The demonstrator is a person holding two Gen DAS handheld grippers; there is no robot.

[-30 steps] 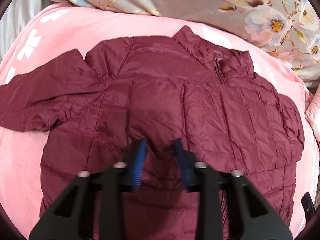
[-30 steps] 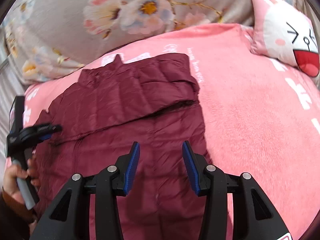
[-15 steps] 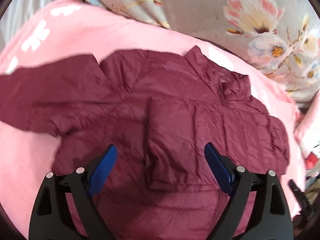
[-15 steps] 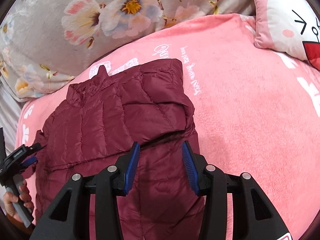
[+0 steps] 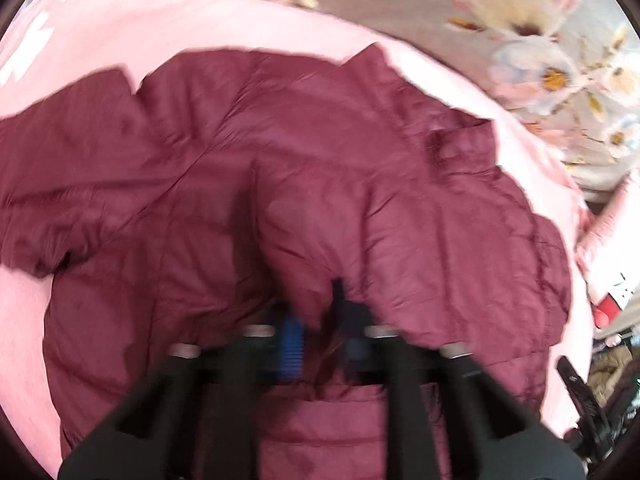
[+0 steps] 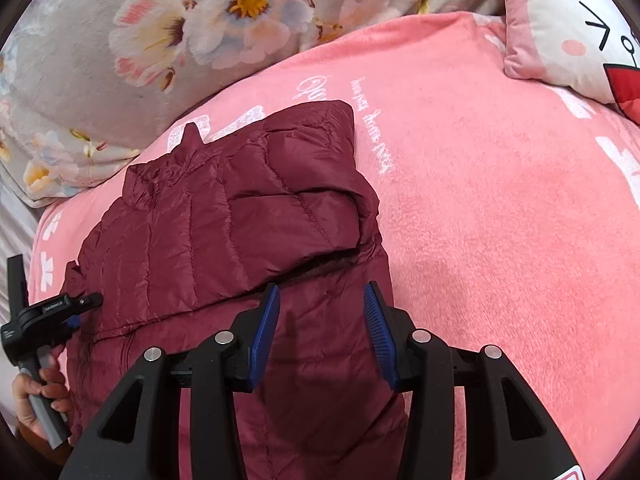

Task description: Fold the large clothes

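Sprawling across the whole scene was the pink fleece blanket [image 6: 480,208], white lettering on it, with a grey floral quilt [image 6: 168,32] bunched along its far edge and a pink cartoon-face pillow [image 6: 560,32] at the far right corner. On the blanket lay the maroon puffer jacket [image 6: 224,224], collar toward the quilt, one side folded over onto the body so its edge ran across the front. In the left wrist view one sleeve stretched out to the left, flat on the fleece. The right gripper [image 6: 320,332] hovered over the jacket's lower part, blue pads spread apart with nothing between them. The left gripper [image 5: 320,340] came through blurred, but its jaws were drawn close together with a bunch of the maroon fabric pinched between them. A hand [image 6: 40,396] gripped that tool's grey handle at the jacket's left edge.
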